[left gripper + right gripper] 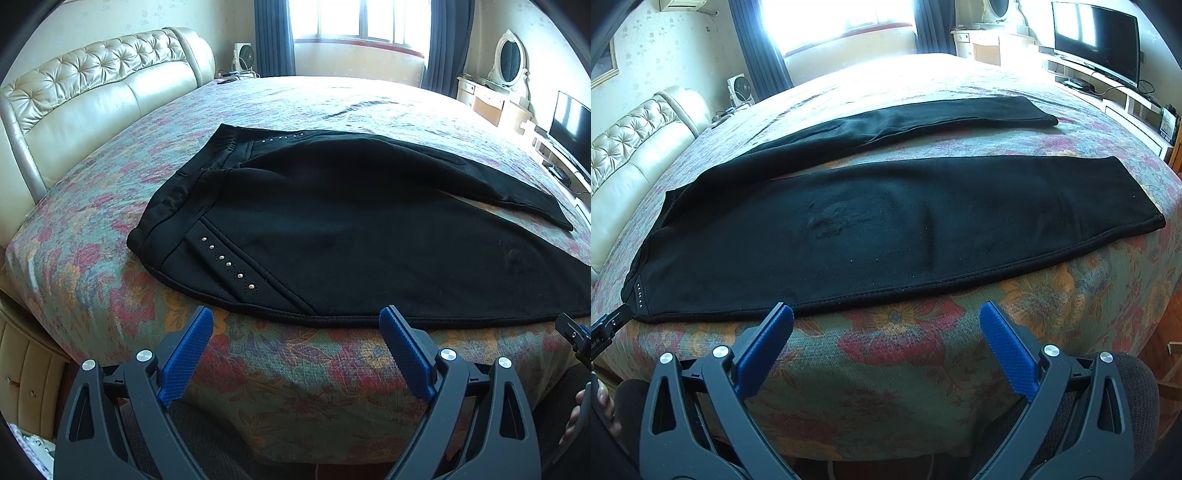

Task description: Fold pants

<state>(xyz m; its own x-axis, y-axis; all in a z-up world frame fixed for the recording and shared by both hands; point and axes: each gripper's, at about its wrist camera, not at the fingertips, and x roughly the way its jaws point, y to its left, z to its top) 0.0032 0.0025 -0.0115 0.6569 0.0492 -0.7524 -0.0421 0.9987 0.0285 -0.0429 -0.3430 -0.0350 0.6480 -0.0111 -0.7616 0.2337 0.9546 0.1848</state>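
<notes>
Black pants (332,221) lie spread flat on the floral bedspread, waistband to the left with a studded pocket trim (229,264), both legs running right. In the right wrist view the pants (886,229) show a near leg and a far leg (923,118) with a gap between them. My left gripper (295,325) is open and empty, just short of the pants' near hem by the waist. My right gripper (886,317) is open and empty, just short of the near leg's edge. Each gripper's tip shows at the other view's edge.
The bed (258,369) has a tufted cream headboard (92,92) at the left. A window with dark curtains (351,22), a vanity with mirror (509,62) and a TV (1093,40) on a low unit stand beyond the bed.
</notes>
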